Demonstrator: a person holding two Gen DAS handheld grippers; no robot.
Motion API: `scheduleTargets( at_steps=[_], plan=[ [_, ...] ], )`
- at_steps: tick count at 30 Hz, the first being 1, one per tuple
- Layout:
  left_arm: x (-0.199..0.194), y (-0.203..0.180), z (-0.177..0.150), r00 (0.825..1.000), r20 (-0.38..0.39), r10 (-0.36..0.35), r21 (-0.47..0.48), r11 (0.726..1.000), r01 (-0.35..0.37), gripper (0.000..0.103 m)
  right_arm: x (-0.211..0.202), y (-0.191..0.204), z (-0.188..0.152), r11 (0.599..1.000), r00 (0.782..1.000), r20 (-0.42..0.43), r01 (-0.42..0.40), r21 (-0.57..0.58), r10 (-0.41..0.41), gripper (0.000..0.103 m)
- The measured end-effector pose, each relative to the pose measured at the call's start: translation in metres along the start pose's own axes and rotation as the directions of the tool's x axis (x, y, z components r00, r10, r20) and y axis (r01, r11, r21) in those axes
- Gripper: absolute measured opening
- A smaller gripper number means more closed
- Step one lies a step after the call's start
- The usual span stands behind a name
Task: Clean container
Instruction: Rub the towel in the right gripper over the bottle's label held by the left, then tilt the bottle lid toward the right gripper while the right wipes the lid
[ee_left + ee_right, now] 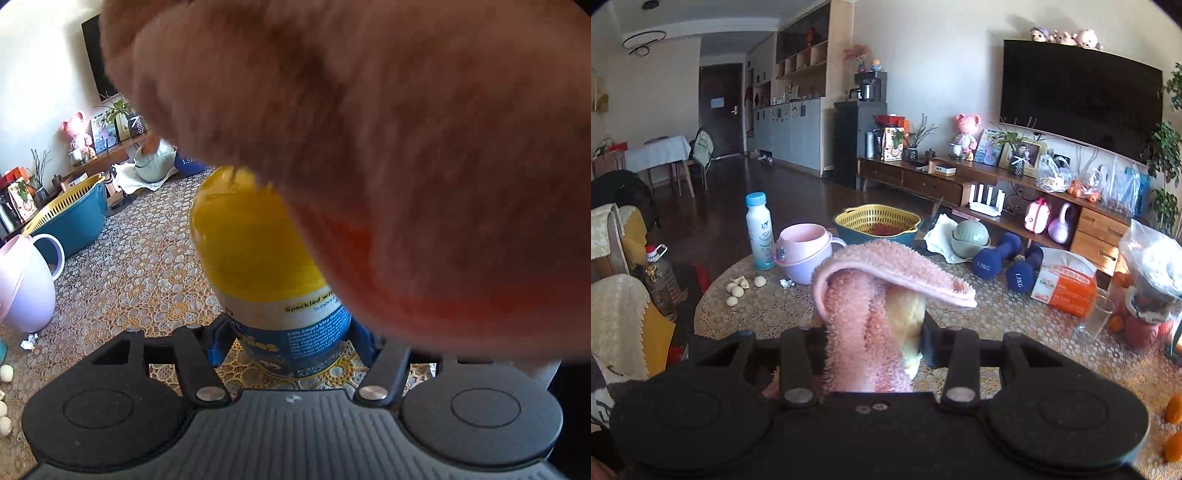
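A yellow container (255,251) with a blue and white label stands upright on the lace-covered table (147,280). My left gripper (290,341) is shut on its lower part, a blue-padded finger on each side. A fuzzy pink cloth (406,155) fills the upper right of the left wrist view, blurred, and lies over the container's top. In the right wrist view my right gripper (873,339) is shut on that pink cloth (882,295), which folds over a yellowish rounded surface (908,308), probably the container.
On the table stand a pink cup (805,251), a teal basin with a yellow strainer (877,223), a milk bottle (760,230), several white lumps (738,288), two blue dumbbells (1008,264), an orange bag (1065,282), a glass (1095,319) and filled plastic bags (1152,280).
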State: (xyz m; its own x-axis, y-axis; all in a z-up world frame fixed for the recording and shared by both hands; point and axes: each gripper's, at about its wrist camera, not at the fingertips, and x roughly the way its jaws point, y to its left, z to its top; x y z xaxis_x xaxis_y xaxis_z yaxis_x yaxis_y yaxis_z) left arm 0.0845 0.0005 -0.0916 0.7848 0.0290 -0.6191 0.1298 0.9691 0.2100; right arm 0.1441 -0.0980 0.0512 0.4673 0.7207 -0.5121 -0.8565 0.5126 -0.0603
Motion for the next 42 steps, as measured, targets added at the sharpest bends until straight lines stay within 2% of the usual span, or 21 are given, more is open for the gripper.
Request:
scheduleTargets(
  at_steps=[5, 13, 17, 20, 24, 27, 37, 42],
  plan=[
    [-0.004, -0.002, 0.002, 0.999, -0.038, -0.003, 0.046, 0.999, 0.005, 0.064, 0.015, 0.005, -0.014, 1.000, 0.999, -0.048, 0.000, -0.026, -0.002, 0.042],
    [-0.005, -0.011, 0.005, 0.998, -0.055, -0.004, 0.080, 0.997, 0.008, 0.064, 0.013, -0.026, -0.049, 0.996, 0.990, -0.113, 0.088, 0.030, -0.084, 0.041],
    [-0.005, -0.013, 0.013, 0.997, -0.073, 0.001, 0.104, 0.995, 0.006, 0.064, 0.006, -0.041, -0.067, 0.985, 0.974, -0.146, 0.173, -0.002, -0.172, 0.041],
    [-0.003, -0.017, 0.021, 0.996, -0.089, -0.005, 0.139, 0.990, 0.017, 0.064, -0.007, -0.054, -0.074, 0.972, 0.963, -0.140, 0.233, 0.013, -0.229, 0.041],
    [0.000, -0.027, 0.026, 0.996, -0.091, -0.014, 0.177, 0.984, 0.030, 0.064, -0.037, -0.063, -0.065, 0.978, 0.983, -0.041, 0.182, 0.099, -0.179, 0.041],
    [0.002, -0.036, 0.031, 0.996, -0.086, -0.025, 0.187, 0.981, 0.041, 0.064, -0.046, -0.063, -0.058, 0.984, 0.993, 0.015, 0.111, 0.137, -0.114, 0.041],
    [-0.011, -0.047, 0.051, 0.996, -0.020, -0.089, 0.196, 0.976, 0.091, 0.063, -0.033, -0.078, -0.082, 0.973, 1.000, 0.018, -0.026, 0.229, 0.022, 0.041],
    [-0.012, -0.047, 0.055, 0.993, -0.014, -0.116, 0.186, 0.976, 0.116, 0.063, -0.028, -0.103, -0.100, 0.942, 0.997, 0.004, -0.080, 0.327, 0.083, 0.041]
  ],
)
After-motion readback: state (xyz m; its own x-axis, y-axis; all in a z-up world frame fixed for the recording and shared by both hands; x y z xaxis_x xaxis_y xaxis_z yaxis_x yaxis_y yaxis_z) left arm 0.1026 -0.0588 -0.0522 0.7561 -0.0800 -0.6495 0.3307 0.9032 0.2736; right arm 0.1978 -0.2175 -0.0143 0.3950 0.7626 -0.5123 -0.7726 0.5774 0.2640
